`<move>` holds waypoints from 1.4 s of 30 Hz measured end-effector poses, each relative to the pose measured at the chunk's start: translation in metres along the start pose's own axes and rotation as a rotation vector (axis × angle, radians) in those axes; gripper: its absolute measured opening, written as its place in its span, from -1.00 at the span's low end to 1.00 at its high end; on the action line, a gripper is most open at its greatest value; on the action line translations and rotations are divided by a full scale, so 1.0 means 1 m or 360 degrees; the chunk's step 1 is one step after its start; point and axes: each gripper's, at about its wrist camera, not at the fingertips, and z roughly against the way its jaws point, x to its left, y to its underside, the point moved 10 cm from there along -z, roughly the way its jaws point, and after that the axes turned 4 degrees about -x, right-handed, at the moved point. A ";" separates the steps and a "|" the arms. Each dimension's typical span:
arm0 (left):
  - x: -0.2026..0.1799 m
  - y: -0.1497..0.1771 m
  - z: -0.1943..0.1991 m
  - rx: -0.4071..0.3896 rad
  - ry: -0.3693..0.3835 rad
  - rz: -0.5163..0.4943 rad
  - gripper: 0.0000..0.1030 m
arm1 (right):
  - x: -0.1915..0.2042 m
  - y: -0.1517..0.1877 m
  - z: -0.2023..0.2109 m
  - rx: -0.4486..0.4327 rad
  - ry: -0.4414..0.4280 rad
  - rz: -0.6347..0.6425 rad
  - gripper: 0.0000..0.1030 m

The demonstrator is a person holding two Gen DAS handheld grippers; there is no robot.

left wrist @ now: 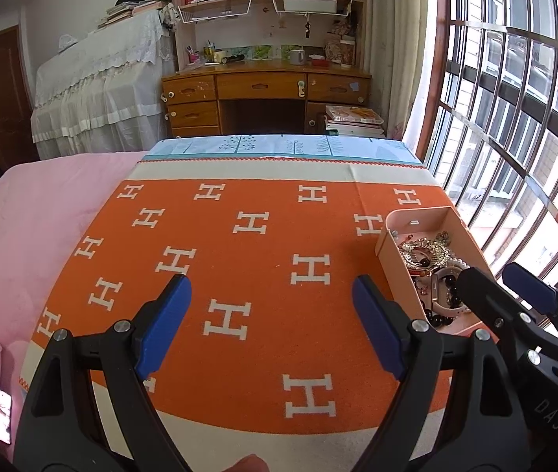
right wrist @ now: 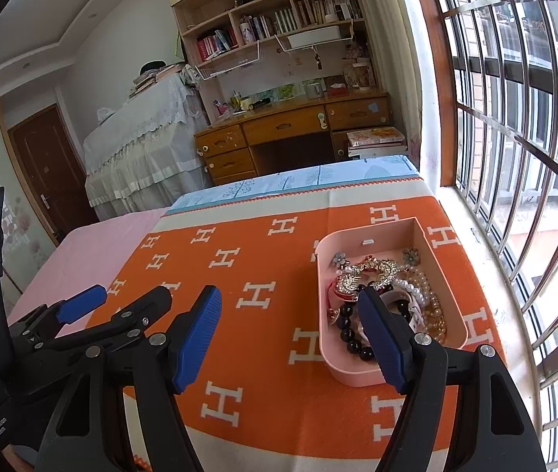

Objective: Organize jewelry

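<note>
**Both Tongs Released Above the Blanket; Jewelry Heaped in the Pink Tray**

The left tongs (left wrist: pixel 271 287) were spread wide and held nothing. Their ribbed blue pads were mounted on black plastic arms with round metal rivets, and they sat in the lower centre of the left wrist view over the orange blanket (left wrist: pixel 239 267). The blanket was a flat woven cloth with a repeating white H pattern and a cream border.

The right tongs (right wrist: pixel 290 306) were likewise spread and empty. In the right wrist view their right-hand pad overlapped the near part of the pink tray (right wrist: pixel 452 314) at centre right; whether it touched the contents could not be told.

The tray was a shallow rectangular plastic container with rounded corners and smooth walls, resting on the blanket near the window (right wrist: pixel 514 118) side. The jewelry (right wrist: pixel 381 283) lay tangled in its near half:
- a gold-toned rhinestone piece (right wrist: pixel 369 271), curved and glittering;
- a strand of round white pearl beads (right wrist: pixel 416 287);
- a bracelet of glossy black round beads (right wrist: pixel 351 338);
- small flower-shaped pieces by the tray walls.

The far half of the tray showed bare floor.

A pink bedcover (left wrist: pixel 43 204) lay to the left of the blanket. A wooden desk (left wrist: pixel 263 86) with drawers stood at upper centre.
</note>
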 end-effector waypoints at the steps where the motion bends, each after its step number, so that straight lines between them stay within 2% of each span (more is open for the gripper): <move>1: 0.000 0.000 0.000 0.0001 0.0001 0.0000 0.60 | 0.000 0.001 -0.002 0.0002 0.0001 -0.0003 0.41; 42: 0.005 0.006 -0.003 0.0008 0.0001 -0.0007 0.60 | -0.007 0.000 -0.010 0.0018 0.0005 -0.0021 0.41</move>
